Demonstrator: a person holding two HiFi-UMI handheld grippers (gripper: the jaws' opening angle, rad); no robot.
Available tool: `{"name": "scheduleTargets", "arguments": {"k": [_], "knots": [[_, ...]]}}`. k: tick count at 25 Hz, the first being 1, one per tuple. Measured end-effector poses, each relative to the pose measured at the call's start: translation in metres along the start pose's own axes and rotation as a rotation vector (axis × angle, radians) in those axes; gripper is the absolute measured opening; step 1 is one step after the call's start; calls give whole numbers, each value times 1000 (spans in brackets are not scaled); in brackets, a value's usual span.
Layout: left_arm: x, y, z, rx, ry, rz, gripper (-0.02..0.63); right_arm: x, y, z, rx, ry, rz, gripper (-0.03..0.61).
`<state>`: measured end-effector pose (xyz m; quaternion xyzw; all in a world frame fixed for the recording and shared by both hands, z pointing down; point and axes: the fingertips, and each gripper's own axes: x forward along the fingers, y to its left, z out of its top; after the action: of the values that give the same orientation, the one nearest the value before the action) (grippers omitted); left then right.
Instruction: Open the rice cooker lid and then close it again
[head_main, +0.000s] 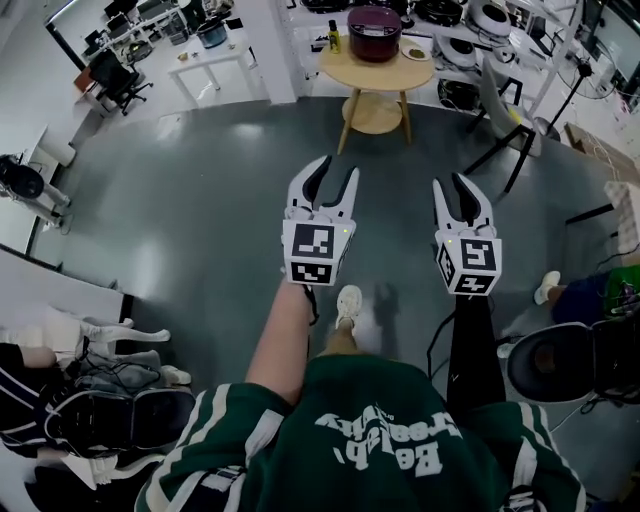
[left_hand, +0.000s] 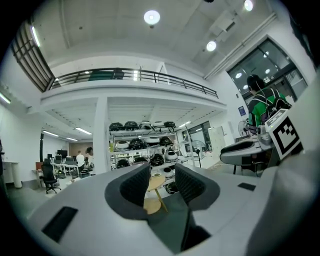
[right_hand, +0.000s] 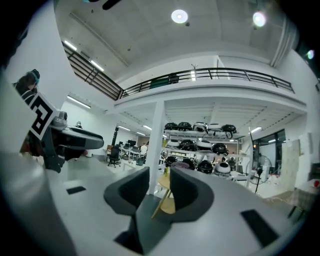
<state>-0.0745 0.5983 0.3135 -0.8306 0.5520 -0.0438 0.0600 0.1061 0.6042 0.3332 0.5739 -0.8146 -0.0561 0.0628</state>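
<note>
left tool (head_main: 336, 170) and right tool (head_main: 452, 183) both open, nothing between the jaws. side by side over the grey floor (head_main: 200, 200). rice cooker (head_main: 374, 32) sits on the round tabletop (head_main: 345, 70) far ahead, well apart from both.

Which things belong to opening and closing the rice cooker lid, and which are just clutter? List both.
Job in hand: rice cooker; round table under it; left gripper; right gripper, both with jaws apart and empty.
Lying about: yellow bottle; small plate; office chair.
</note>
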Motion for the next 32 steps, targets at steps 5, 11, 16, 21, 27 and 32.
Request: {"name": "scheduleTargets", "arguments": {"k": [5, 11, 16, 21, 27, 32], "knots": [[68, 39, 3, -6, -10, -23, 164, 71, -13, 8, -9, 3, -3, 135], [148, 83, 5, -1, -12, -51, 164, 155, -33, 15, -7, 7, -25, 138], [199, 110, 4, -4, -15, -71, 164, 209, -45, 16, 3, 8, -41, 140], [234, 130, 0, -2, -17, -97, 164, 250, -48, 14, 8, 8, -49, 141], [263, 145, -13, -9, -3, -127, 164, 287, -49, 2, 10, 29, -50, 146], [288, 150, -19, -22, 3, -139, 164, 309, -60, 0, 14, 31, -52, 147]]}}
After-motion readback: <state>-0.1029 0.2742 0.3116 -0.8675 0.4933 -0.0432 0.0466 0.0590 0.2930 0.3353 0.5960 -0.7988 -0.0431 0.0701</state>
